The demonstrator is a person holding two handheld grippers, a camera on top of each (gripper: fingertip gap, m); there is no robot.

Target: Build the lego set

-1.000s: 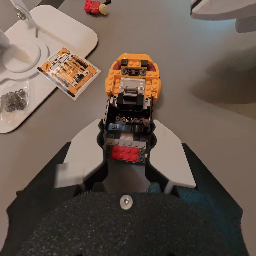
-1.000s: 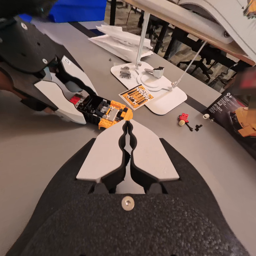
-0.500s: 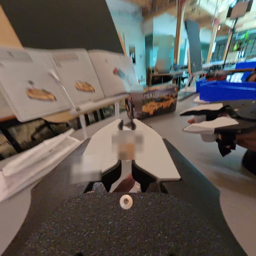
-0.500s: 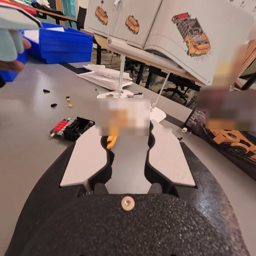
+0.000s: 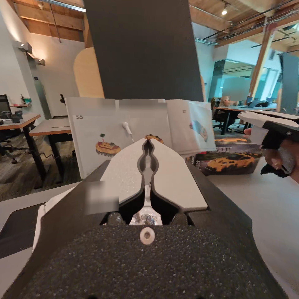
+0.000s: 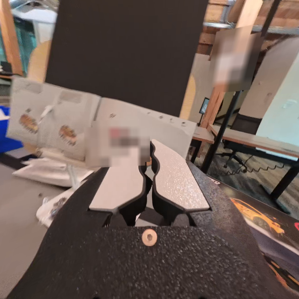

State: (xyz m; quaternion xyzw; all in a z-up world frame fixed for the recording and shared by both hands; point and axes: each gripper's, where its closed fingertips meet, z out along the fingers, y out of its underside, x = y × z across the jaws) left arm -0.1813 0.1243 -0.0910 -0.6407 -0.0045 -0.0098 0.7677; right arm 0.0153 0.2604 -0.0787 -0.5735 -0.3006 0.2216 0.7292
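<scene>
- A tall dark panel (image 5: 142, 48) fills the upper middle of both wrist views, standing behind everything on the worktop (image 5: 252, 202).
- The grey worktop runs under both tools; a white sheet (image 5: 36, 226) lies on its near left edge in the left wrist view.
- An open instruction booklet (image 5: 103, 129) stands propped upright beyond the left tongs (image 5: 147, 141), its pages showing pictures of an orange model; in the right wrist view it is badly blurred.
- The lego set box (image 5: 226, 158), dark with an orange car printed on it, sits on the worktop just right of the booklet; in the right wrist view it lies close along the right side.
- The left tongs are raised and level, tips together, nothing between them.
- The right tongs (image 6: 151, 145) look nearly together with only a narrow gap, though a mosaic patch covers the left tip; they seem empty.
- A hand (image 5: 278, 155) grips the right tool at the far right of the left wrist view.
- A clear bag of small dark parts (image 6: 55, 208) lies on the worktop, left of the right tongs.
- The lego model itself appears in neither view.
</scene>
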